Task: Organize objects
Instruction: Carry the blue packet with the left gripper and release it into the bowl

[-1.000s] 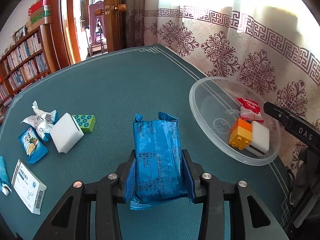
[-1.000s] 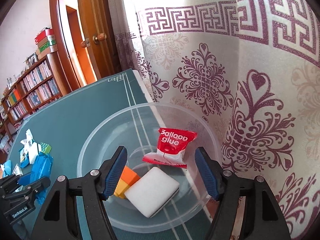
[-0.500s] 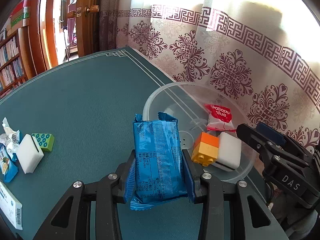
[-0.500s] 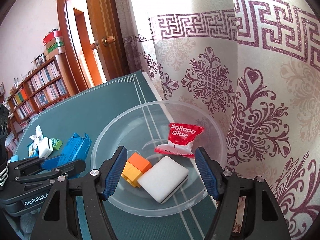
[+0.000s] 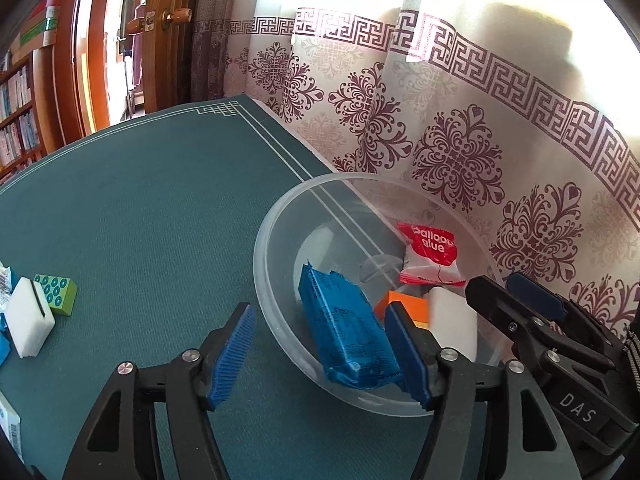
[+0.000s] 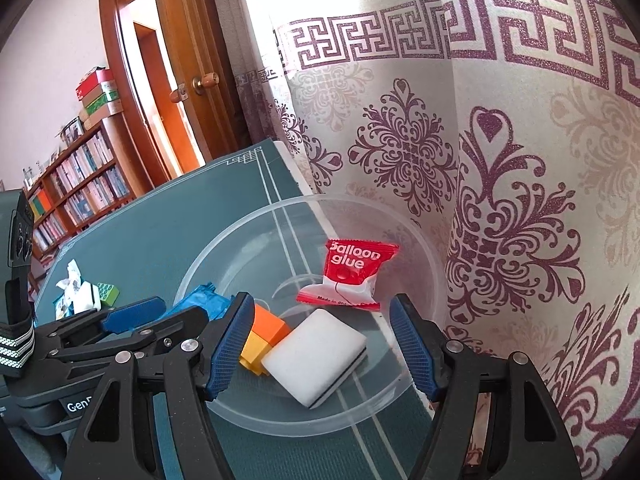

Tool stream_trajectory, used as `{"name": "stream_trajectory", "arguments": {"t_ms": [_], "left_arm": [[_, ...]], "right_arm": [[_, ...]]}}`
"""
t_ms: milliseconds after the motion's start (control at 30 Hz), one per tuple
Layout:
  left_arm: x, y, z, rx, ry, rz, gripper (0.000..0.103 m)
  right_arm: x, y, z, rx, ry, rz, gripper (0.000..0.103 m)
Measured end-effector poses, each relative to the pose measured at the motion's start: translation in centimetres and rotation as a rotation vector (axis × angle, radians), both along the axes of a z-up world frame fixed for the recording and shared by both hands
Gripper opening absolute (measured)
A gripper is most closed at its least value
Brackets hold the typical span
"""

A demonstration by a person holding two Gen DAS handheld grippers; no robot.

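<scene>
With its jaws having just been opening, the left gripper (image 5: 320,354) stands spread and clear of the blue packet (image 5: 346,330), which slants against the near-left wall of the clear bowl (image 5: 276,216) beside the orange block (image 6: 266,330), white sponge (image 6: 318,358) and red glue sachet (image 6: 352,272). The right gripper (image 6: 322,350) hangs open and empty over the bowl's near side. Risk, as judged: pulling the left gripper back low could catch the rim and drag or tip the light bowl toward the bench (image 5: 160,216) edge at the curtain (image 5: 460,128).
</scene>
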State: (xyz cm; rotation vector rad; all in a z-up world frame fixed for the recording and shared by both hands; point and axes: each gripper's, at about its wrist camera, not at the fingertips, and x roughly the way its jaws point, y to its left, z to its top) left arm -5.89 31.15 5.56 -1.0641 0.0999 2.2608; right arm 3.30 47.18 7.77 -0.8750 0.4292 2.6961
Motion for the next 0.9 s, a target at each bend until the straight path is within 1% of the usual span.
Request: {"name": "stream_trajectory", "arguments": {"t_ms": [67,167,367,433,500,600,900], "left_arm": [[-0.3,-0.7,-0.2,0.005,-0.012,0.019,0.071],[-0.5,-1.6,-0.5,-0.002,-0.004,0.046,0.071],[-0.4,-2.6,-1.4,-0.015,-0.023,0.073,0.071],[-0.2,-2.7,-1.6,-0.03,-0.015,0.082,0.073],[0.0,-2.9,-1.7,-0.045,0.001,0.096,0.08],[0.2,-3.3,-1.5,-0.055,0.02,0.112,0.083],[0.7,-5.1,-1.3,-0.065,0.044,0.156,0.089]], "right_arm": [[0.0,0.0,-0.1,-0.001,0.0,-0.002,0.071],[-0.1,0.0,-0.2,-0.004,-0.006,0.0,0.071],[-0.1,-0.3,-0.4,-0.004,-0.011,0.002,0.071],[-0.2,-0.5,-0.4,-0.004,-0.012,0.006,0.071],[-0.2,-0.6,-0.4,-0.002,-0.014,0.012,0.071],[-0.2,-0.9,-0.4,-0.002,-0.016,0.021,0.071],[-0.1,-2.4,-0.2,0.004,-0.02,0.047,0.071]]}}
